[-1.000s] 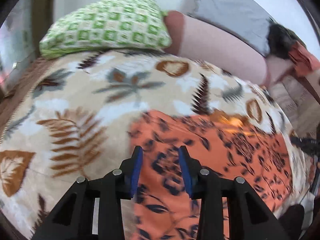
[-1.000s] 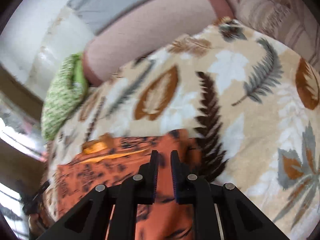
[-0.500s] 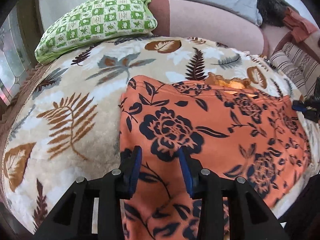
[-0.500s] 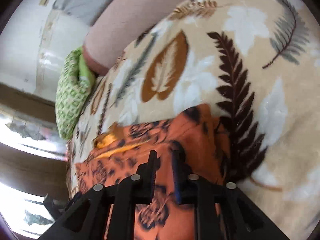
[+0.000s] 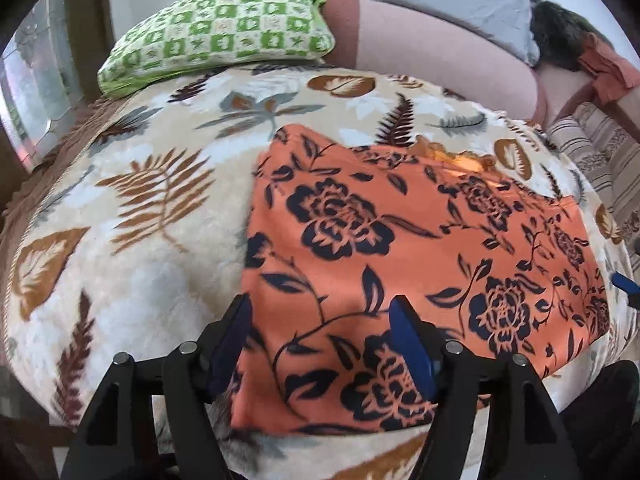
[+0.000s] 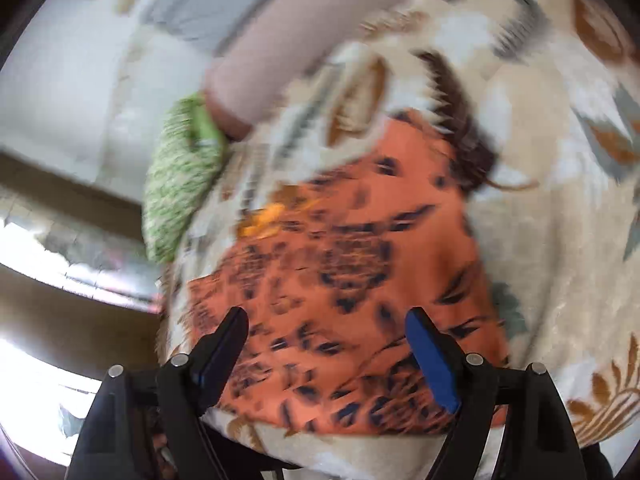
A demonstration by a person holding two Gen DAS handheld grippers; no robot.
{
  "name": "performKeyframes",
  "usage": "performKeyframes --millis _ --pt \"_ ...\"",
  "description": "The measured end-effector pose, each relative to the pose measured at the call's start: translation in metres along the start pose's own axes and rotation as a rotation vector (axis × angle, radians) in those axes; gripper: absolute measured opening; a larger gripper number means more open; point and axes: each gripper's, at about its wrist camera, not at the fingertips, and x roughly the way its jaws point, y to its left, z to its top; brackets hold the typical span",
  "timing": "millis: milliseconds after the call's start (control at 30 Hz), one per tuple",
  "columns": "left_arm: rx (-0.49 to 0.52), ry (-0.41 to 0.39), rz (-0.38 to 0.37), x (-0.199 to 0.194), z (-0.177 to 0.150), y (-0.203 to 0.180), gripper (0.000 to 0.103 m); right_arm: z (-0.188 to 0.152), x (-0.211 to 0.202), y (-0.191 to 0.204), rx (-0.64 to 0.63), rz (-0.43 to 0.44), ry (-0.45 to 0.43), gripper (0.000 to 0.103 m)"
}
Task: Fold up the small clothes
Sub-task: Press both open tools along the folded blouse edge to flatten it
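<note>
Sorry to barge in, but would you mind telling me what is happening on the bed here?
A person with two handheld grippers is folding an orange floral garment laid flat on a leaf-print blanket. The left gripper and right gripper both hover open over its near edge, holding nothing. A green checked pillow lies beyond.

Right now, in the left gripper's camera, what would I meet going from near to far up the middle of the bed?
Left gripper → orange floral garment → leaf-print blanket → green checked pillow.
</note>
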Motion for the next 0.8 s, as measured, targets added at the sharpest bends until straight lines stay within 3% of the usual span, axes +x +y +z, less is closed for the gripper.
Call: performKeyframes --millis 67,167,233,433,567,667,700,800 --pt "-0.026 0.007 -0.002 0.000 -0.004 0.002 0.072 -0.012 0.005 -0.007 -0.001 -0.005 0.021 0.088" --pt "-0.058 0.036 0.005 0.003 -0.008 0.004 0.072 -0.016 0.032 -0.040 0.074 -0.131 0.092 0.088" --pt "-0.059 0.037 0.009 0.000 -0.008 0.006 0.072 -0.013 0.029 -0.047 0.144 -0.092 0.063 0.088" --pt "-0.082 0.039 0.009 -0.001 -0.009 0.010 0.072 0.007 0.020 0.003 0.000 -0.048 0.010 0.088" --pt "-0.068 0.046 0.014 0.002 -0.009 0.008 0.072 0.030 0.038 -0.001 0.006 -0.091 -0.007 0.088" --pt "-0.062 0.066 0.019 0.007 -0.008 0.009 0.072 0.043 0.060 -0.032 0.079 -0.159 0.054 0.088" --pt "-0.061 0.072 0.019 0.008 -0.008 0.009 0.072 0.045 0.063 -0.040 0.116 -0.147 0.050 0.088" --pt "-0.060 0.068 0.022 0.009 -0.009 0.012 0.072 0.052 0.056 -0.016 0.051 -0.148 0.029 0.089"
